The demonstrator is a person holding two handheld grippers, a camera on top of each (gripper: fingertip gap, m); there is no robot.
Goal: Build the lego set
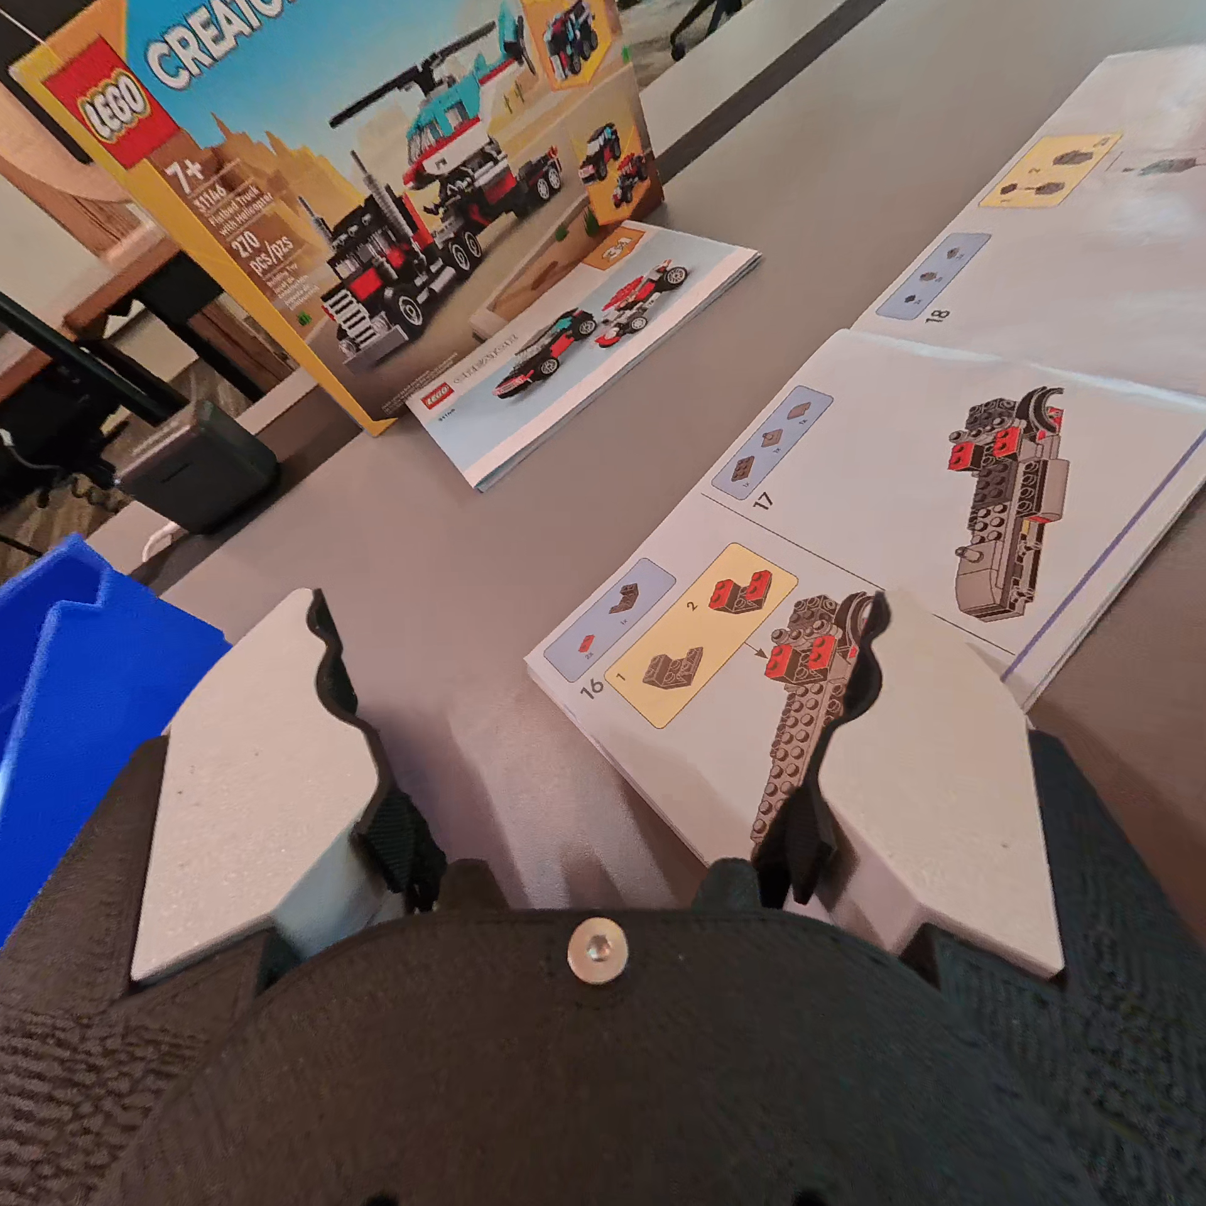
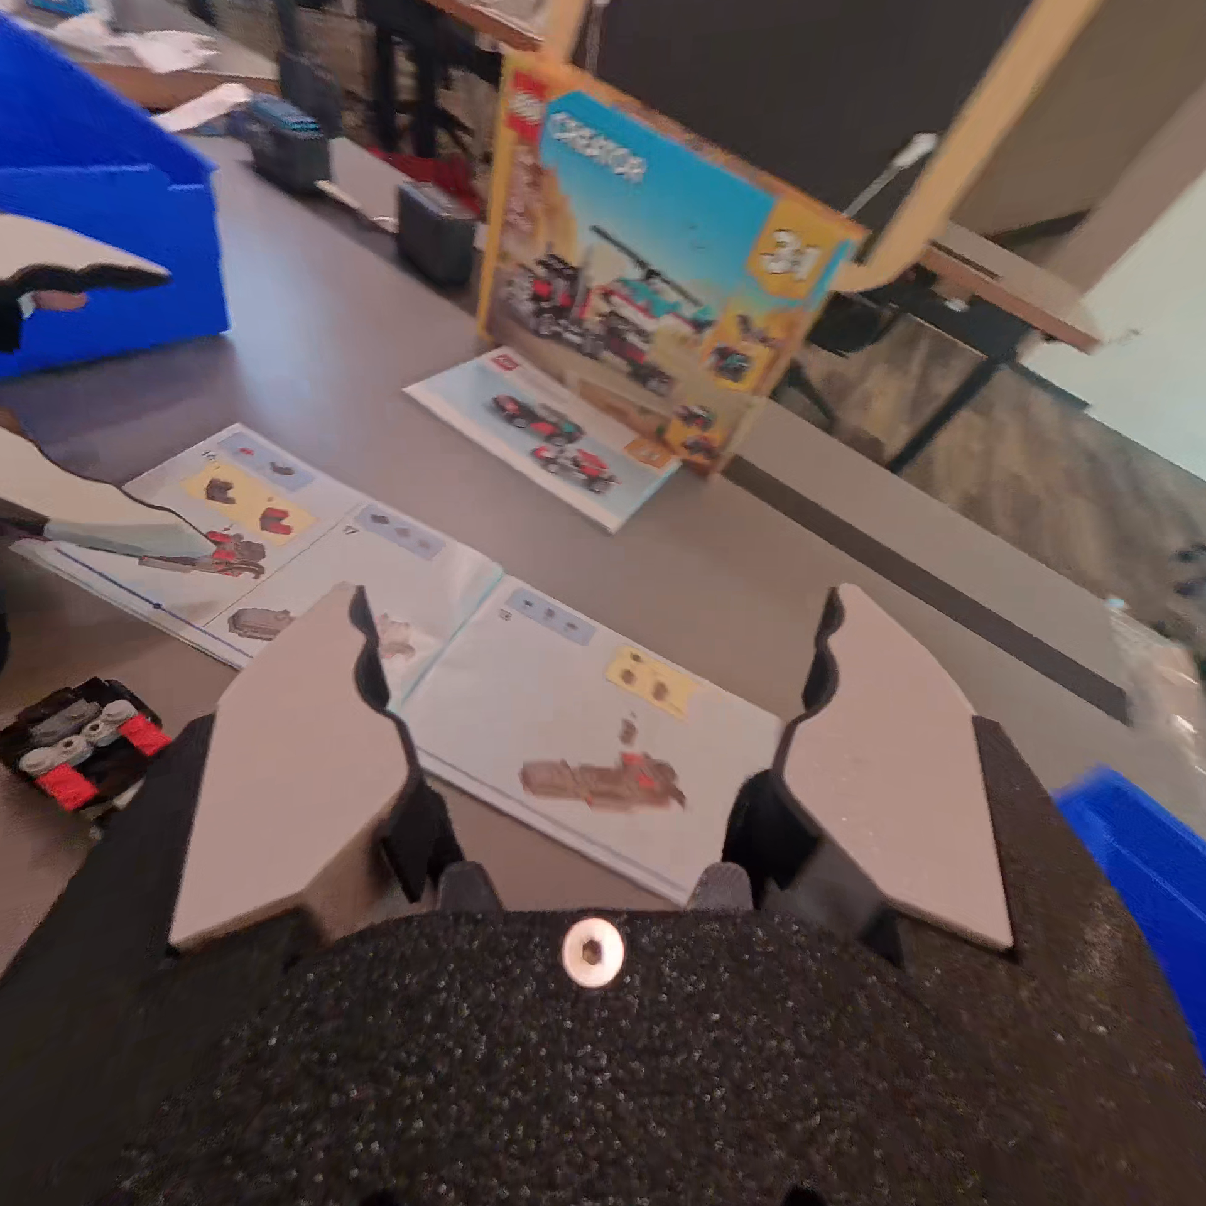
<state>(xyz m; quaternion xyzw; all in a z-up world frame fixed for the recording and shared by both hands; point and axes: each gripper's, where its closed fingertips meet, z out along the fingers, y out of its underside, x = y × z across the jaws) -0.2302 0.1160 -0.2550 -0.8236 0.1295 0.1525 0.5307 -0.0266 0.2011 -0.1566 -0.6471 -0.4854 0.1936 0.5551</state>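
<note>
Grey table [image 1: 457,522] carries open booklet [image 1: 913,522], set box [image 1: 391,196], blue bin [image 1: 78,685]; both tools [image 1: 600,607] [image 2: 594,600] gape wide, empty

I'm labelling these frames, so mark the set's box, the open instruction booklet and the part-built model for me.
box [image 1: 391,215]: left wrist view, on its printed front face.
open instruction booklet [image 2: 555,705]: right wrist view, on its near page.
part-built model [image 2: 81,744]: right wrist view, on its grey studded top.

The left gripper [image 1: 600,603] points forward and slightly downward, its two pale fingers [image 1: 261,750] spread wide apart with nothing between them. The right gripper [image 2: 594,597] is posed likewise, fingers [image 2: 894,750] splayed wide and empty, low above the surface.
</note>
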